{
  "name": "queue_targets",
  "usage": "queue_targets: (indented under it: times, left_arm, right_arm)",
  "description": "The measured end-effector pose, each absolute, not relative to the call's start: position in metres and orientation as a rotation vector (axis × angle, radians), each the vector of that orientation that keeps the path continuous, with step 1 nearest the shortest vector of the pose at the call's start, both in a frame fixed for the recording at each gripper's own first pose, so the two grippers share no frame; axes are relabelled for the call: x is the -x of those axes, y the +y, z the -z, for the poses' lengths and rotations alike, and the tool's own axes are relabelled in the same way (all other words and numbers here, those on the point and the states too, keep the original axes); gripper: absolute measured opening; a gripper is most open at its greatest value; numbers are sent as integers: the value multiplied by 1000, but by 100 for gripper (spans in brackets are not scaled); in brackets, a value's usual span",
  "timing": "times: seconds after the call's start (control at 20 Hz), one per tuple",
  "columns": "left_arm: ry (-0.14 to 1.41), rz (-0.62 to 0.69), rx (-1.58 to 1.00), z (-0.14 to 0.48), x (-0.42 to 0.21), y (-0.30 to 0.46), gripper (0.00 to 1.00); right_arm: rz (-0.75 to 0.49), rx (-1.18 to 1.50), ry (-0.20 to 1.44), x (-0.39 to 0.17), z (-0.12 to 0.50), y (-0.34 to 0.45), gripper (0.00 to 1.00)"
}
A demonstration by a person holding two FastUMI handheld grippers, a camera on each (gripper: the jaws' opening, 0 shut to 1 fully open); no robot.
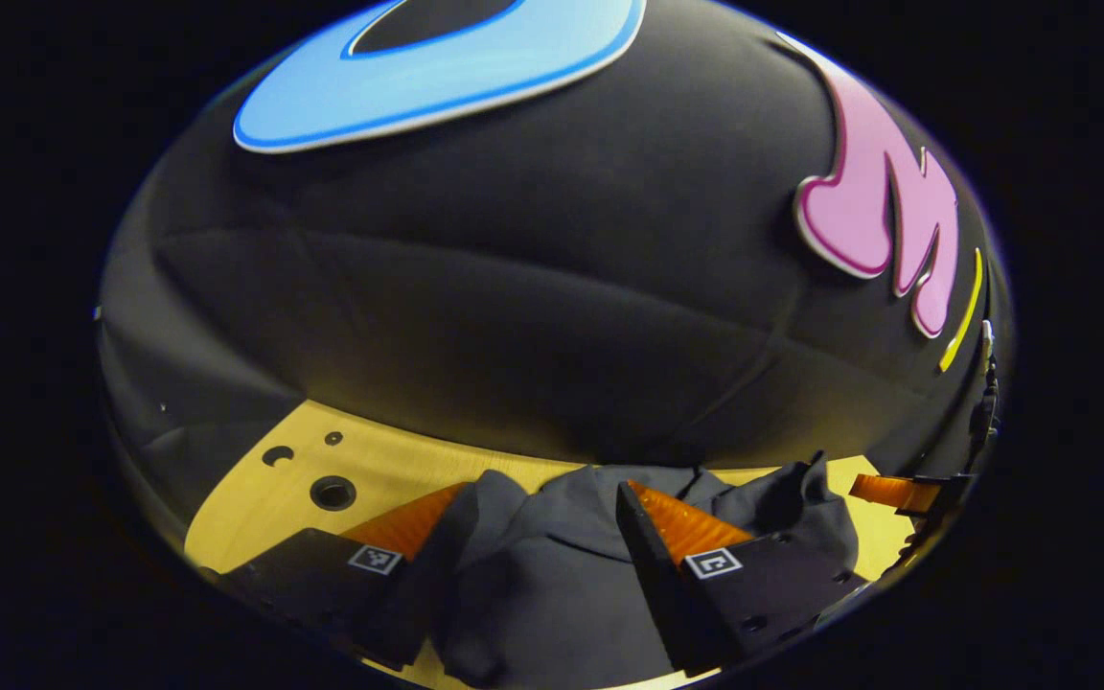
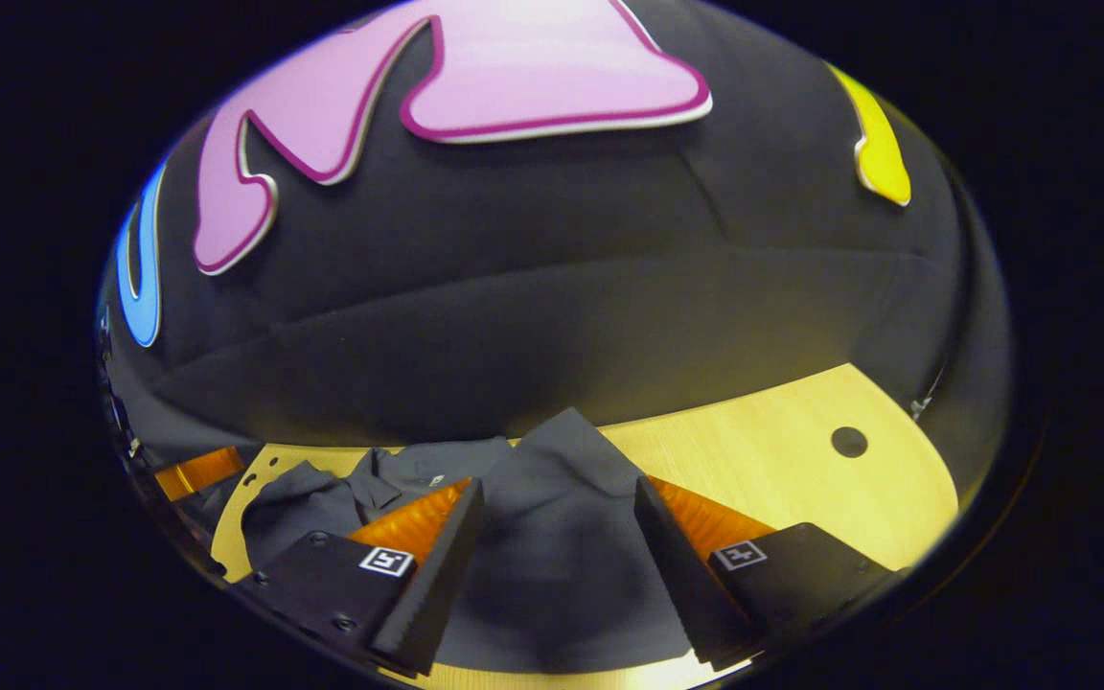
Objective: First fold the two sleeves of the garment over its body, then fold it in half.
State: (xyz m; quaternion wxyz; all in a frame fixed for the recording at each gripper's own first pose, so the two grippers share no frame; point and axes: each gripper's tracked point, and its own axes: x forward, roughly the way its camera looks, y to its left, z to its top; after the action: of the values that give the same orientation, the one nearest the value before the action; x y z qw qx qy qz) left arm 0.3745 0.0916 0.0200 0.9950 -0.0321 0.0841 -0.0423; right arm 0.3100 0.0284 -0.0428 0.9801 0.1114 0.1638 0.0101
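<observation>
Where the black cloth wall [image 1: 533,316] of the booth hangs down in soft folds, it meets a pale wooden table [image 1: 399,470] that runs across the lower part of both views. The tabletop is light, smooth wood with a faint grain. In the left gripper view, round holes [image 1: 333,493] are cut into it near its far left edge; in the right gripper view, a single dark hole [image 2: 848,442] sits out on the bare wood to the right.

A dark grey garment [image 2: 552,517] lies rumpled on this table, close to the wall, its cloth bunched into ridges and its collar area lying toward the left of the right gripper view. The same garment [image 1: 552,565] fills the space in front of the left gripper [image 1: 523,537], whose fingers are spread apart with loose cloth lying between them, not pinched. The right gripper [image 2: 557,532] is likewise spread wide, hovering low with a peak of grey fabric rising between its fingers.
</observation>
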Motion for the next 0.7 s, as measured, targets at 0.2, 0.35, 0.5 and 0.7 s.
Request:
queue_targets:
  times: [0.2,0.35,0.5,0.7]
  left_arm:
    - [121,87,64,-56,-317,90,96]
    - [72,75,38,-83,-267,93,96]
    - [38,43,-16,-100,-218,98,96]
    - [29,66,-4,-111,-161,88,96]
  right_arm:
    - [0,-170,268,-266,5,25,98]
    - [12,-161,217,-226,-26,24,98]
    - [21,-163,181,-183,-53,15,98]
    - [51,-132,139,-128,-71,-1,99]
